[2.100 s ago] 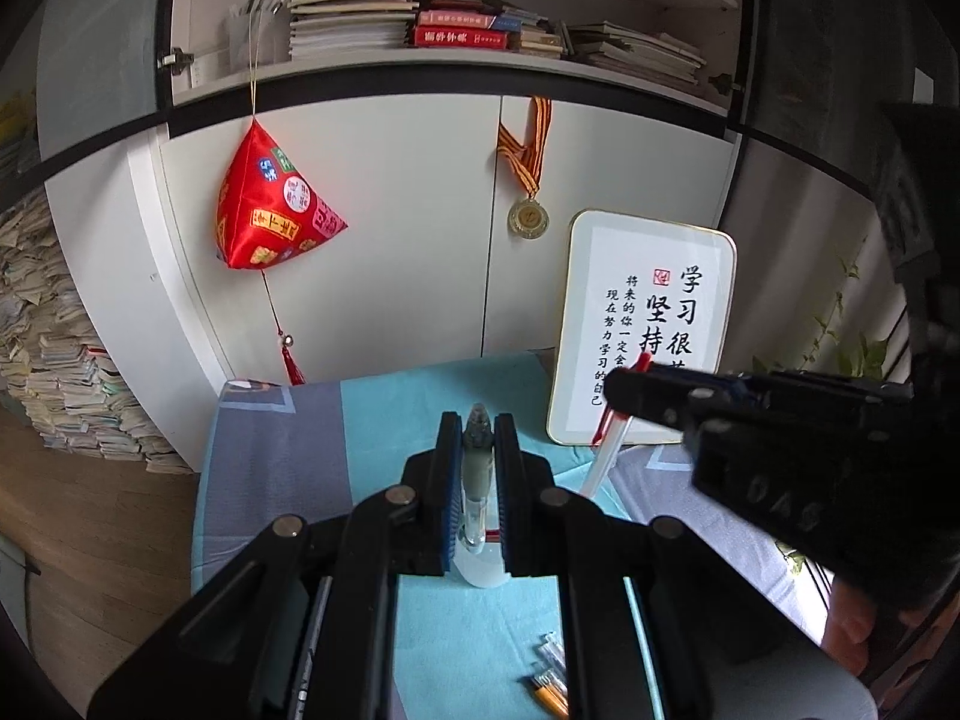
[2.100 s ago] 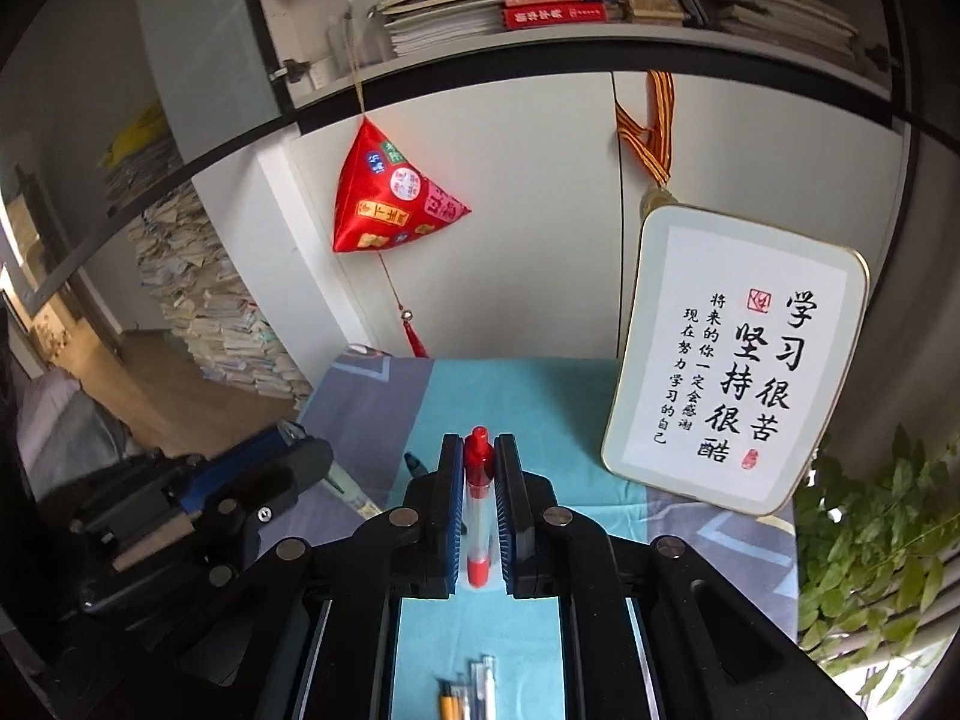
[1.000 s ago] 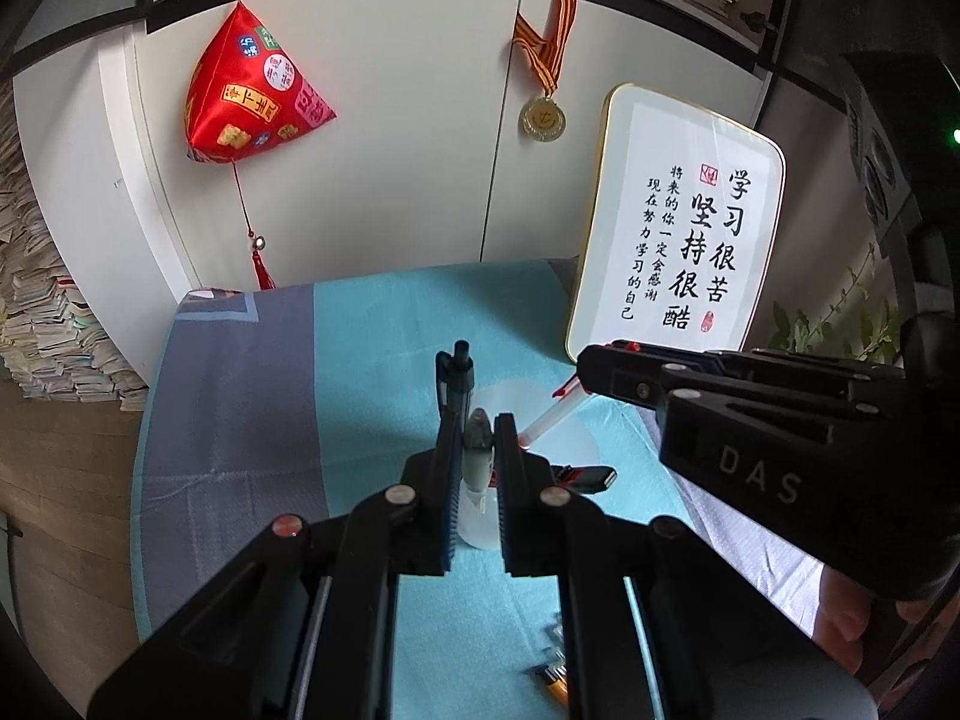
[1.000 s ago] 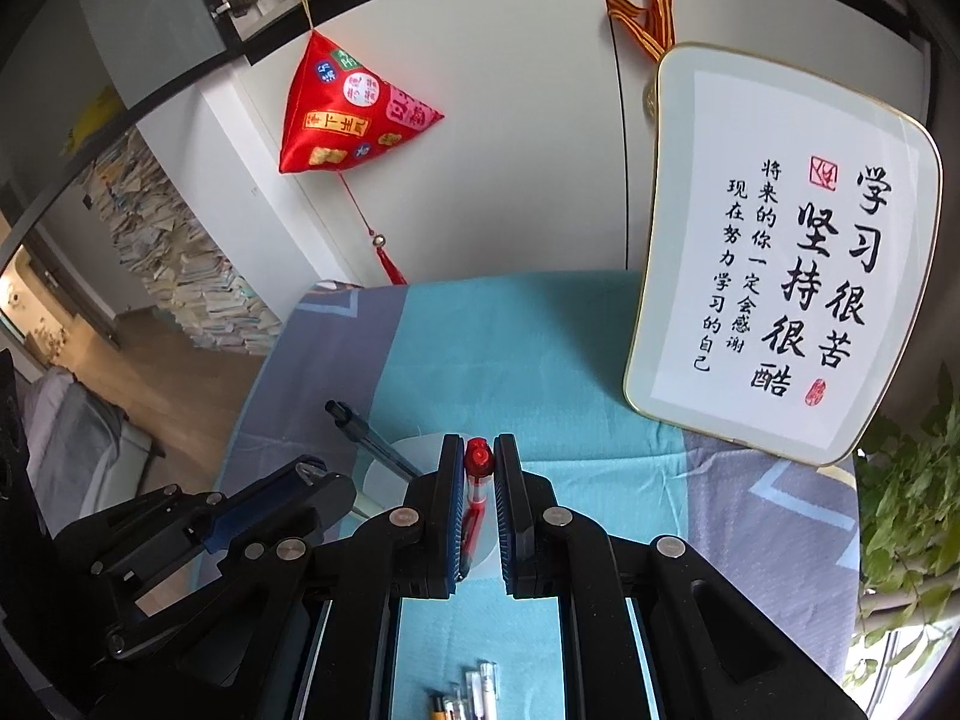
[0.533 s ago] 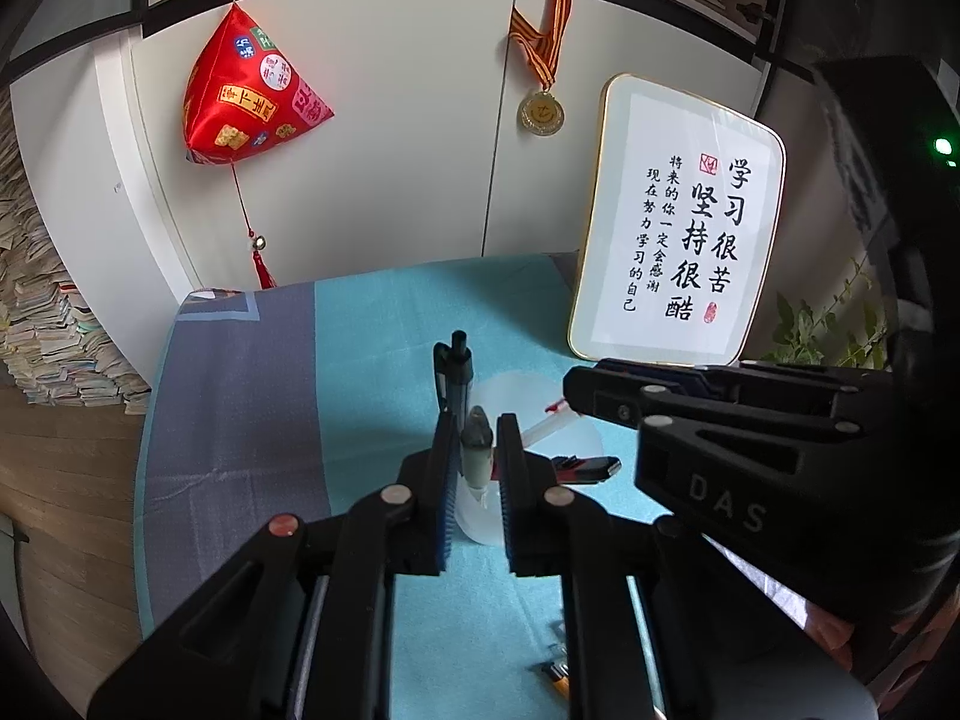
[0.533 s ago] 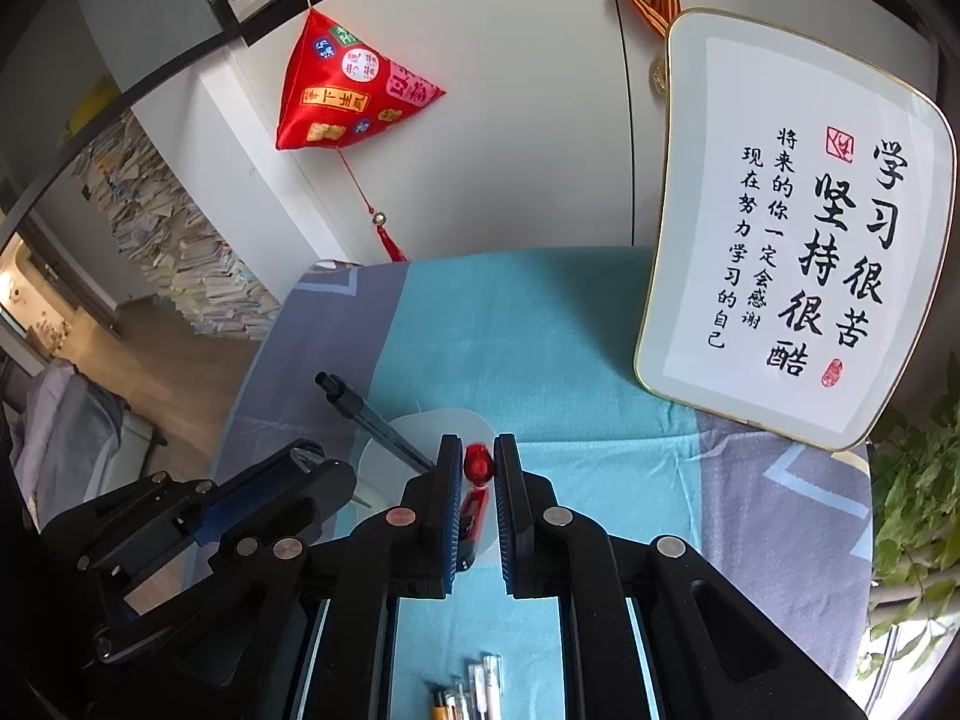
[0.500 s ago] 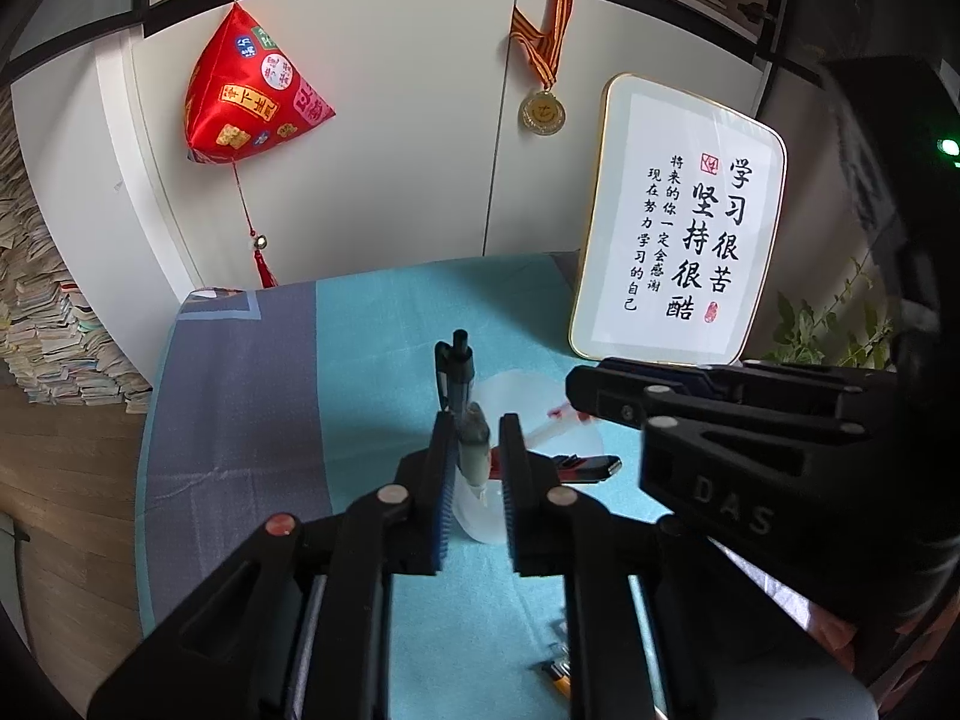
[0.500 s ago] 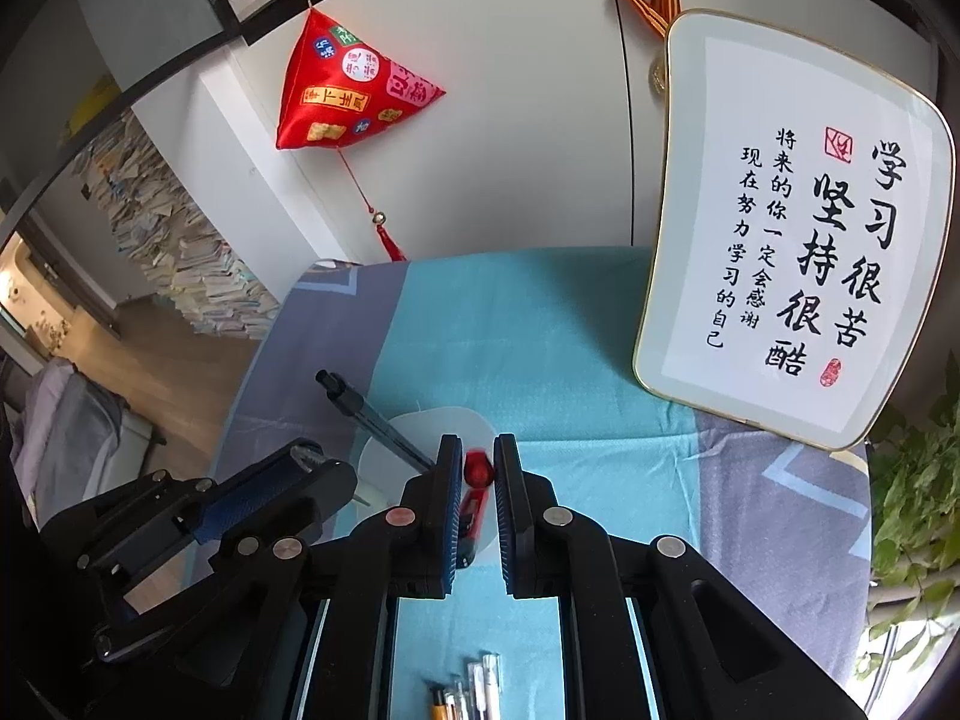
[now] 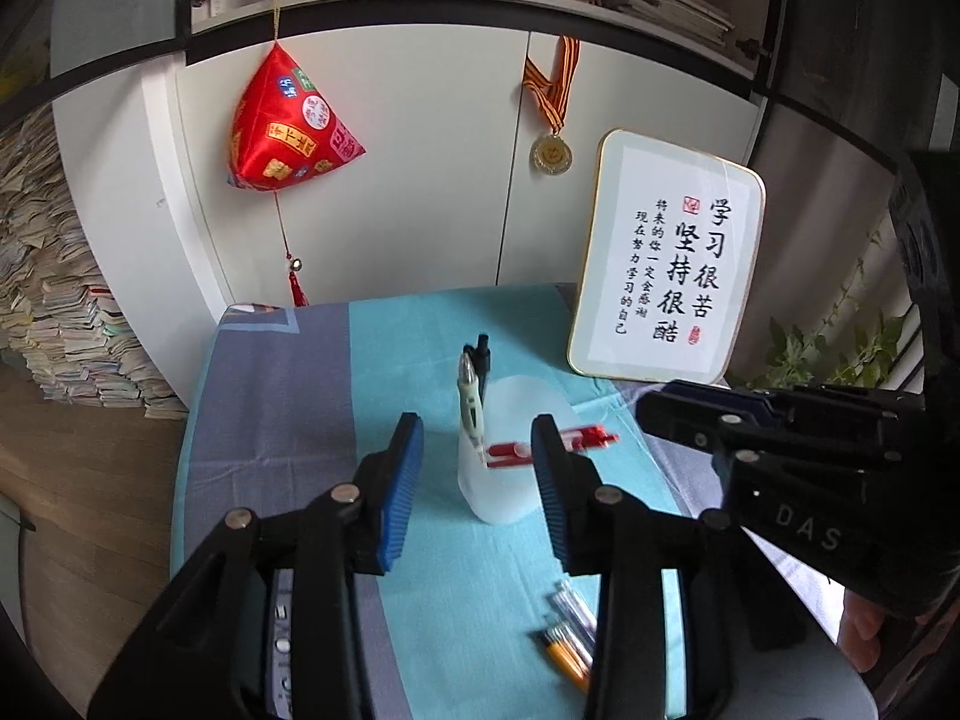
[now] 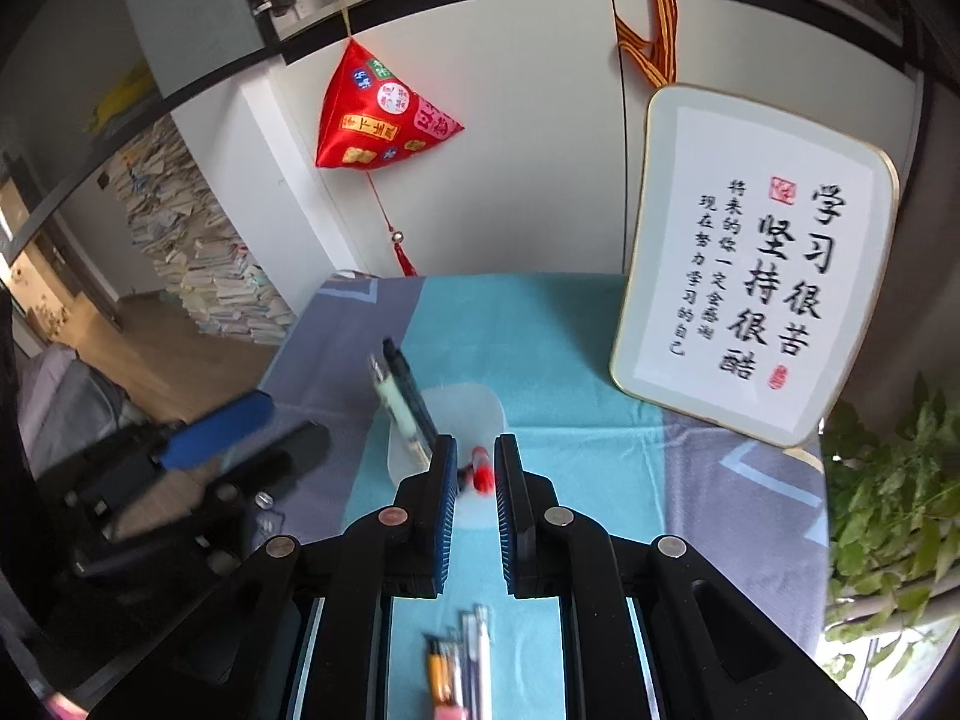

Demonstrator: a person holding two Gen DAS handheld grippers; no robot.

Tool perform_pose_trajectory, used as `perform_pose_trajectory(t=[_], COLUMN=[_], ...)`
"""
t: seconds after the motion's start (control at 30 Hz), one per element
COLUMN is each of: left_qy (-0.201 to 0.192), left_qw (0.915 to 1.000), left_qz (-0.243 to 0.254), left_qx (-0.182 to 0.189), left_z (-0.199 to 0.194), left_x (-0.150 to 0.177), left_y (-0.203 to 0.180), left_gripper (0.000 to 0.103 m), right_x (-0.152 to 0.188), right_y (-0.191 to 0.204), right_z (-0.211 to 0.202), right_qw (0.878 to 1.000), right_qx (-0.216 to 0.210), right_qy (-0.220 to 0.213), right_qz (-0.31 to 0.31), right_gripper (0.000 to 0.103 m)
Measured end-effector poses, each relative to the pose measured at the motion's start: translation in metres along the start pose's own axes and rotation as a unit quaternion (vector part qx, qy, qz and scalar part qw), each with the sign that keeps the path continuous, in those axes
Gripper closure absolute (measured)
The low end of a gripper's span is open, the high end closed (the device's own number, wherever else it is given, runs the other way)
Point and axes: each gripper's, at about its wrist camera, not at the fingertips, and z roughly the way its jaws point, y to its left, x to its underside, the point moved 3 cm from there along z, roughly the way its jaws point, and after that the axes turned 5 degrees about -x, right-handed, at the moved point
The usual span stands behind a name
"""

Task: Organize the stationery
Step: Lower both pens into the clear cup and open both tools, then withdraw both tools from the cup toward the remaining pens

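Pens (image 9: 567, 639) lie loose in a small bunch on the blue cloth (image 9: 432, 618) at the near edge, one orange and the rest clear or white; exact count cannot be told. Judged light, stiff and smooth-barrelled, they would roll or slip under a careless pinch, so the hold belongs at mid-barrel, across the length. Left gripper (image 9: 477, 489) has its jaws spread wide and holds nothing. Right gripper (image 10: 474, 495) has its jaws parted a little, with the red pen (image 9: 549, 447) between them in the right wrist view; contact cannot be confirmed there. Beyond stands the cup (image 9: 501, 450), translucent, likely light and easily tipped. It holds a pale green pen (image 9: 470, 405) and a black pen (image 9: 482, 357) upright, while the red pen lies tilted across its mouth. Farthest stands a framed sign (image 9: 666, 276).
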Motion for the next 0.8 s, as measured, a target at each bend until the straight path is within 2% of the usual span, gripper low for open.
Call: perform_pose_trajectory(t=[0.4, 0.8], left_qy=[0.022, 0.077], left_qw=[0.9997, 0.9970], left_qz=[-0.001, -0.006], left_qx=[0.012, 0.003], left_z=[-0.032, -0.024], left_x=[0.055, 0.125], left_y=[-0.013, -0.027], left_gripper=[0.068, 0.068], right_x=[0.060, 0.133], right_y=[0.004, 0.001], right_z=[-0.045, -0.051], right_qw=[1.000, 0.998], right_qx=[0.019, 0.016], right_qy=[0.014, 0.057], right_qz=[-0.017, -0.022], right_gripper=[0.092, 0.092])
